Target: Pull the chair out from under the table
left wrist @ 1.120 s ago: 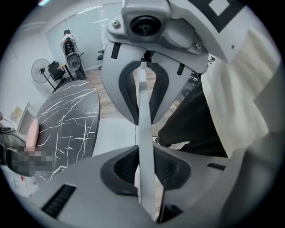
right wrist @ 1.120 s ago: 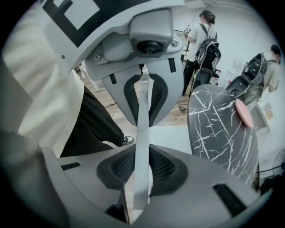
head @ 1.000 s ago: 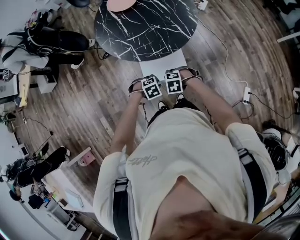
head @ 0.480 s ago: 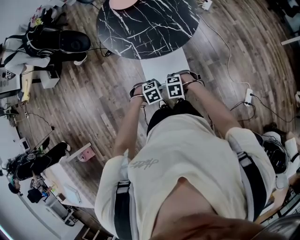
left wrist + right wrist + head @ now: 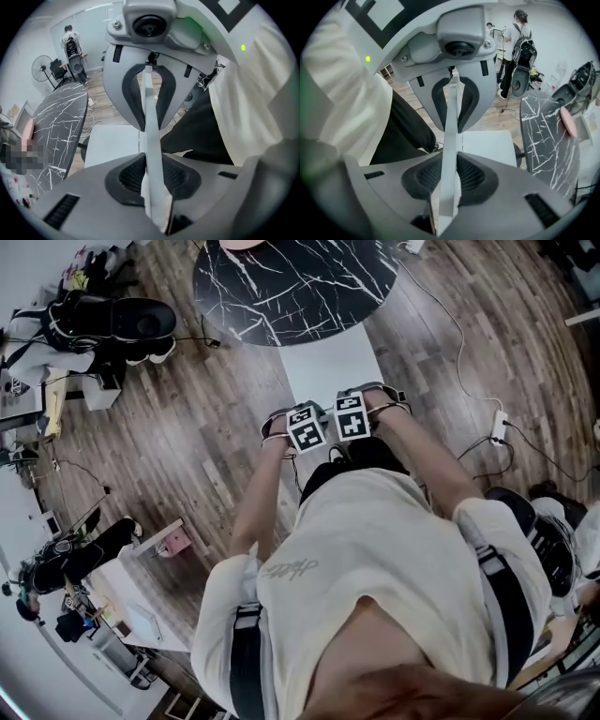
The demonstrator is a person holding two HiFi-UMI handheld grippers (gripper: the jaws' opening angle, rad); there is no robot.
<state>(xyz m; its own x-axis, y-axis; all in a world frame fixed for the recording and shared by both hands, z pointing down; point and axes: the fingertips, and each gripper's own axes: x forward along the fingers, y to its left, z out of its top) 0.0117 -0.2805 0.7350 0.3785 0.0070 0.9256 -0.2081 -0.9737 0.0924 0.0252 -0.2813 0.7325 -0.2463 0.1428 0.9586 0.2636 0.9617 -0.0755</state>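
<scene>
Chair stands on the floor, seat nearly clear of the bench; our left tool and right tool clamp its thin back, side by side.

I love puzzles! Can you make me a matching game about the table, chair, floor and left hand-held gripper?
Things: 1 table; 2 chair; 3 floor; 4 left hand-held gripper.
Matches: A brown wood planks; B clamped on the chair's back; C white; D black with white veins.
Pairs: 1-D, 2-C, 3-A, 4-B.
</scene>
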